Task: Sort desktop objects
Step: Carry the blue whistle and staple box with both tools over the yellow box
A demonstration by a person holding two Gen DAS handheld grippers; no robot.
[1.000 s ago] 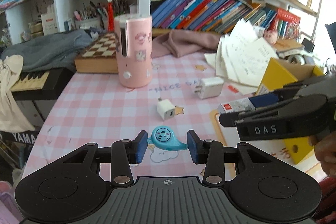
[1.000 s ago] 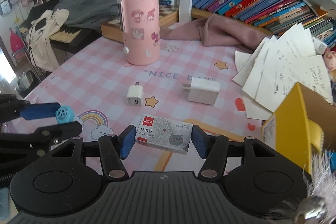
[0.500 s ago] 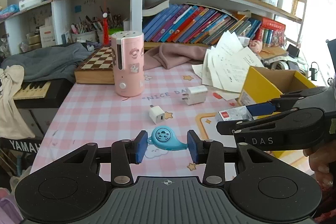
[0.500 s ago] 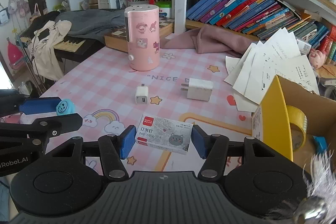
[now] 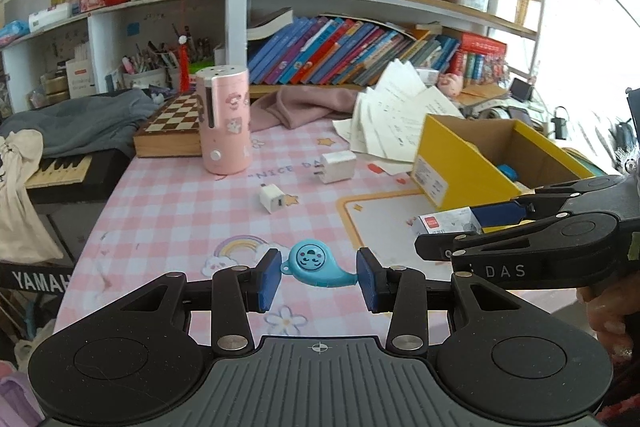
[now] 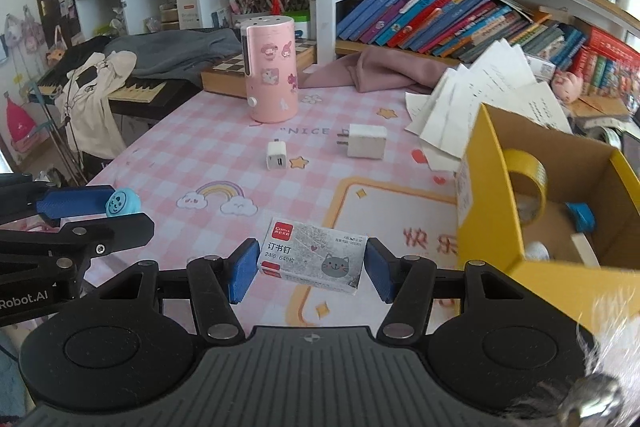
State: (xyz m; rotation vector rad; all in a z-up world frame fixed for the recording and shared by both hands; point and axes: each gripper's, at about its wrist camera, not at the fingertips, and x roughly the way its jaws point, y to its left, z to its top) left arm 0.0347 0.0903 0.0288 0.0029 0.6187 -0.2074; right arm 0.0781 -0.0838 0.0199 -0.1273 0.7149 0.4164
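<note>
My left gripper (image 5: 318,277) is shut on a light blue drop-shaped gadget (image 5: 316,263) and holds it above the pink checked tabletop; it also shows at the left of the right wrist view (image 6: 120,202). My right gripper (image 6: 310,269) is shut on a grey staple box (image 6: 314,254) with a cat print, held in the air left of the yellow cardboard box (image 6: 480,195). The staple box also shows in the left wrist view (image 5: 444,225). The yellow box (image 5: 452,167) holds a roll of yellow tape (image 6: 528,183) and small blue items.
On the table lie a small white charger (image 6: 276,161), a larger white plug adapter (image 6: 366,147), a pink cylinder (image 6: 272,79) with stickers, a chessboard box (image 5: 172,131), a pink cloth (image 6: 384,71) and loose papers (image 6: 480,99). A keyboard (image 5: 60,171) stands at the table's left edge.
Both grippers have risen and drawn back from the table with their objects still held. The yellow box's inside has come into view.
</note>
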